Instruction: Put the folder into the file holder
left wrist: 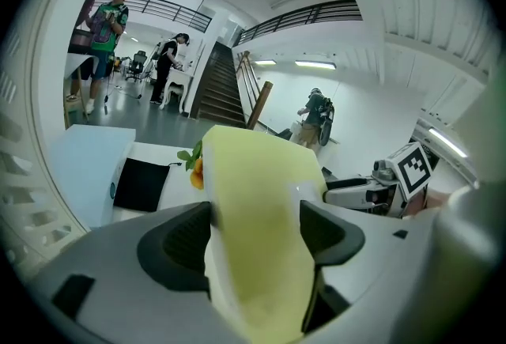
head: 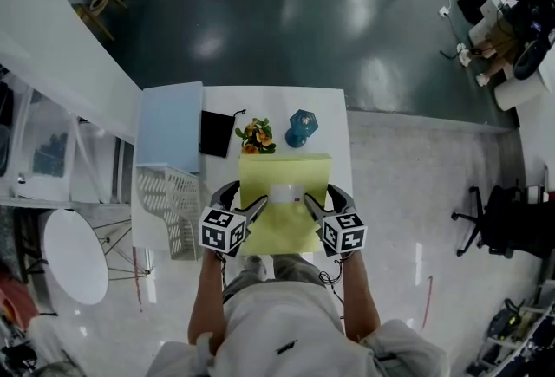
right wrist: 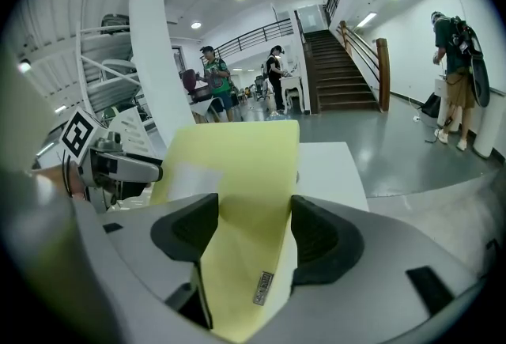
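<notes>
Folder (head: 284,193) looks light, bendy and kinda slick, so left claw (head: 245,200) and right claw (head: 323,196) each clamped on a side edge seems right.

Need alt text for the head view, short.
From above, a person holds a yellow folder by its two side edges, one in the left gripper and one in the right gripper, over a white table. A white mesh file holder sits at the table's left; a black pouch, orange flowers and a blue ornament lie beyond.
</notes>
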A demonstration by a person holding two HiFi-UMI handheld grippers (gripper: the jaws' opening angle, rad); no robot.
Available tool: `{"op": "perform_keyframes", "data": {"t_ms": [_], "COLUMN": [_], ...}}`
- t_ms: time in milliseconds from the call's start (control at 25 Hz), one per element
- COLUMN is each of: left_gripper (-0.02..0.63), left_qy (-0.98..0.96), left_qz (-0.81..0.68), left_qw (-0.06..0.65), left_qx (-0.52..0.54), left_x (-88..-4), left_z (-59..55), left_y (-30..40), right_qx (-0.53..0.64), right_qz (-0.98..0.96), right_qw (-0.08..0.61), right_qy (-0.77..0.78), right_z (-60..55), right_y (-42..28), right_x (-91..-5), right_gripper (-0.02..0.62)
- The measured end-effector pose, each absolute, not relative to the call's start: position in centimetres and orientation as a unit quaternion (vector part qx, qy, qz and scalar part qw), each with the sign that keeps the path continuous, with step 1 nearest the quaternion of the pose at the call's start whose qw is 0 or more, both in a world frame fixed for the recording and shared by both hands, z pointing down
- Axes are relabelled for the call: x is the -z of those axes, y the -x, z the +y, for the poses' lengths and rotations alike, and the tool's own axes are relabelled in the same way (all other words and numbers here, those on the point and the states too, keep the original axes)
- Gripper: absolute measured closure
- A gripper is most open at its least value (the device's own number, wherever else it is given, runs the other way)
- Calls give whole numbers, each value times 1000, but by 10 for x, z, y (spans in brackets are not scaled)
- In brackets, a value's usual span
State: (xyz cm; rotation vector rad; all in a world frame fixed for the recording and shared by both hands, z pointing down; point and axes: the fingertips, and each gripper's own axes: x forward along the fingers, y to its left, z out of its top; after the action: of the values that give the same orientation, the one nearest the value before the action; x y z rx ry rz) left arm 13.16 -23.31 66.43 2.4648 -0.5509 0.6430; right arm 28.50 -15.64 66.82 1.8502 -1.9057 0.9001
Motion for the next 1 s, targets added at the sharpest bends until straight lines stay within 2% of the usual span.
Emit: {"op": "perform_keyframes", "data": {"t_ms": [1000], "left_gripper": [242], "left_qy": [-945], "left_qz": [-211], "left_qw": [174], "left_qx": [-178], "left_x": [-592], "left_z": [-225], "left_y": [-136], "right_qx": [-239], "right_qz": [-682], "right_qw": [124], "right_qy": [-680], "right_z": [-157], "right_y": [-294], "right_x": [-599], "right_gripper": [313]}}
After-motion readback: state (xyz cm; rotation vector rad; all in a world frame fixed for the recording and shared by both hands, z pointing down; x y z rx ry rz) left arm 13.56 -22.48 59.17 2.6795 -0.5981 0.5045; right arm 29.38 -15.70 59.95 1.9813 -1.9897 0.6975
